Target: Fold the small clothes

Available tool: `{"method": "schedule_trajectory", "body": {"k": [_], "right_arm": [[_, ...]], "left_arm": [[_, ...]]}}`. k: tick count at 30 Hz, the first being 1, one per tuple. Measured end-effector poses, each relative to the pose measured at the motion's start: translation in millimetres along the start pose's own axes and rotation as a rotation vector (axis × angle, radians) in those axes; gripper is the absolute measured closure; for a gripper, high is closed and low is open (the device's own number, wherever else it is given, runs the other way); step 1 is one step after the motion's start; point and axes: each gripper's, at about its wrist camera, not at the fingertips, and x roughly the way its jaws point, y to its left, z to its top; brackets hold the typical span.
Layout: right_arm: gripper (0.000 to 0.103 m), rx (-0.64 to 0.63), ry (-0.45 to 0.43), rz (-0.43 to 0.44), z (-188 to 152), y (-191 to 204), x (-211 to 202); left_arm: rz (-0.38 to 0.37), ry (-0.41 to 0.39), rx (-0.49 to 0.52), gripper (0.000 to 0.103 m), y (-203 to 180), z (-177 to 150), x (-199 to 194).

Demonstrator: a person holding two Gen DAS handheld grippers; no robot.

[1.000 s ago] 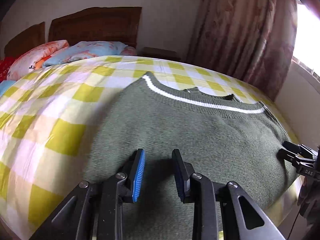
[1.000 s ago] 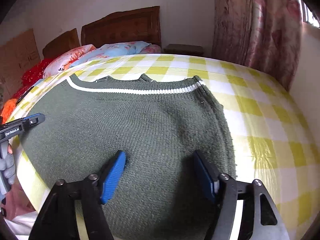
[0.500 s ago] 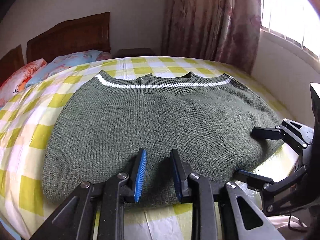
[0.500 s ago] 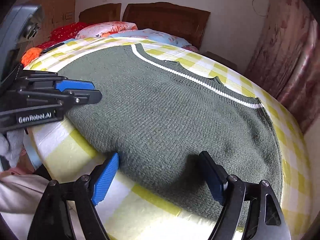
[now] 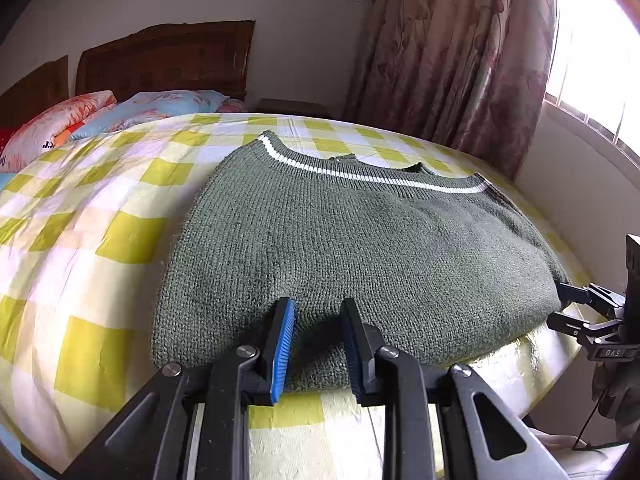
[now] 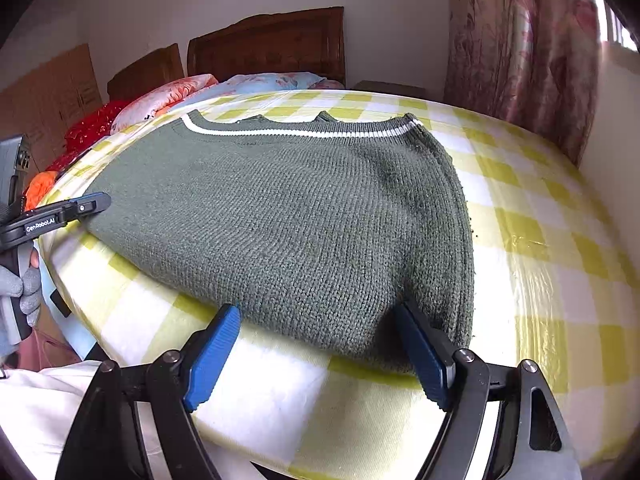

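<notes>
While spread flat across the checked bedspread [image 5: 100,216], lies folded near the bed's near edge: green knitted sweater [image 5: 360,248], white-striped band at the far side, sleeves tucked out of sight, two dark points poking up beyond the stripe and hard to identify. Hovers at the near hem, left gripper [image 5: 316,344], blue pads a narrow gap apart, holding nothing; contact with the knit hard to judge. Spreads wide at the near right corner, right gripper [image 6: 316,352], nothing clasped, right fingertip [image 6: 416,340] touching the sweater's corner or just beside it. Cut off by the frame edge at far left: pillows [image 6: 180,92], wooden headboard [image 6: 272,48] behind.
</notes>
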Motion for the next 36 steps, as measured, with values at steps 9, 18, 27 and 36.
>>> {"method": "schedule_trajectory", "body": {"k": [9, 18, 27, 36], "right_arm": [[0.000, 0.153, -0.021, 0.084, -11.7, -18.2, -37.9], [0.000, 0.380, 0.020, 0.227, -33.2, -37.1, -25.7], [0.000, 0.657, -0.172, 0.285, -10.5, -55.3, 3.7], [0.000, 0.870, -0.205, 0.254, 0.4, -70.0, 20.2]], "left_arm": [[0.001, 0.003, 0.005, 0.077, 0.3, 0.4, 0.4], [0.015, -0.005, 0.012, 0.077, -3.9, -1.0, 0.3], [0.014, -0.011, 0.017, 0.077, -5.4, -1.7, 0.7], [0.020, -0.006, 0.046, 0.077, -10.2, -0.1, 2.4]]}}
